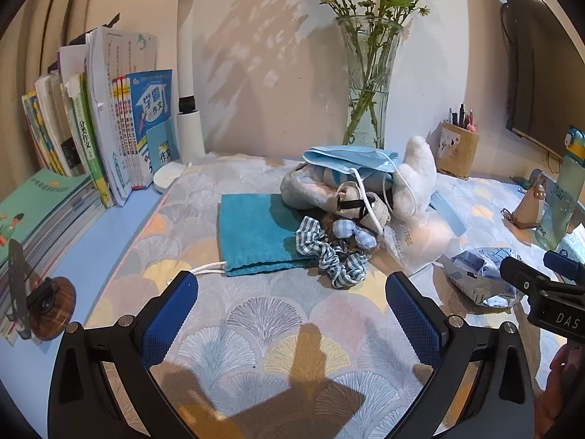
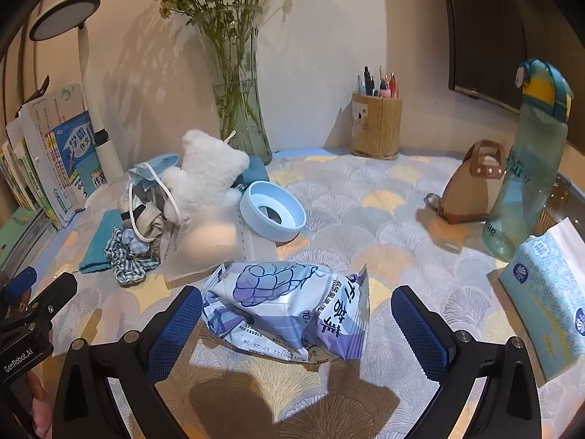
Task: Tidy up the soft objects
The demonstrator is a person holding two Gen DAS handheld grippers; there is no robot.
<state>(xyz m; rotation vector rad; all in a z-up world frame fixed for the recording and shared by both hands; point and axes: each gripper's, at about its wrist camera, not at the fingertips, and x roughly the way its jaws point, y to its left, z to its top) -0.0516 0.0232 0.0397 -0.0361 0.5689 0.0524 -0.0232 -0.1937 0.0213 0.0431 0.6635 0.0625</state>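
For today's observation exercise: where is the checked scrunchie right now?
The checked scrunchie lies at the pile's front edge, overlapping the teal towel's right corner; in the right wrist view it sits far left.

A row of upright books (image 1: 120, 128) is seen along the left edge of the desk (image 1: 91, 248), with a flat stack of books (image 1: 44, 205) laid in front of it. A white desk lamp (image 1: 188, 84) is stood at the back left corner. A glass vase of flowers (image 2: 237, 84) is placed against the wall at the back edge. A wooden pen holder (image 2: 376, 124) is set further right along the back edge. A pale blue ring-shaped dish (image 2: 272, 210) is seen near the middle of the patterned desk mat (image 2: 365, 226). A teal water bottle (image 2: 530, 164) is stood near the right edge.
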